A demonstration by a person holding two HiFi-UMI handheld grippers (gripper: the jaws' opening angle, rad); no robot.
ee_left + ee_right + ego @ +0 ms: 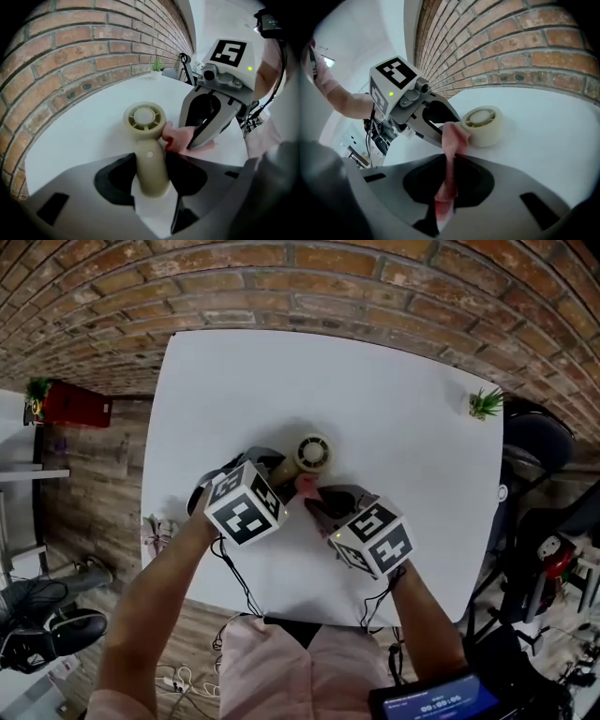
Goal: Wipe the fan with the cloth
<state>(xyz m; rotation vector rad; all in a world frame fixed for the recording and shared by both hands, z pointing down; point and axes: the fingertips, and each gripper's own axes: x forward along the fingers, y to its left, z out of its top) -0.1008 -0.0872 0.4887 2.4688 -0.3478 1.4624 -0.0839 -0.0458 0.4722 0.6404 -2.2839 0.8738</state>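
Observation:
A cream hand-held fan [313, 452] lies on the white table [403, 390], its round head [144, 118] turned face up. My left gripper [151, 177] is shut on the fan's handle [151, 164], with a black pad against each side. A pink cloth [451, 140] hangs from my right gripper [446, 187], which is shut on it. The cloth's free end touches the side of the fan's head [483, 124]. In the head view both grippers meet just below the fan, left gripper [274, 471] beside right gripper [319, 499], with the cloth [307, 486] between them.
A small potted plant [486, 404] stands at the table's right edge. A brick wall [328, 282] runs behind the table. A dark chair [539, 442] is to the right. On the left are a red box [75, 404] and shoes [42, 610] on the floor.

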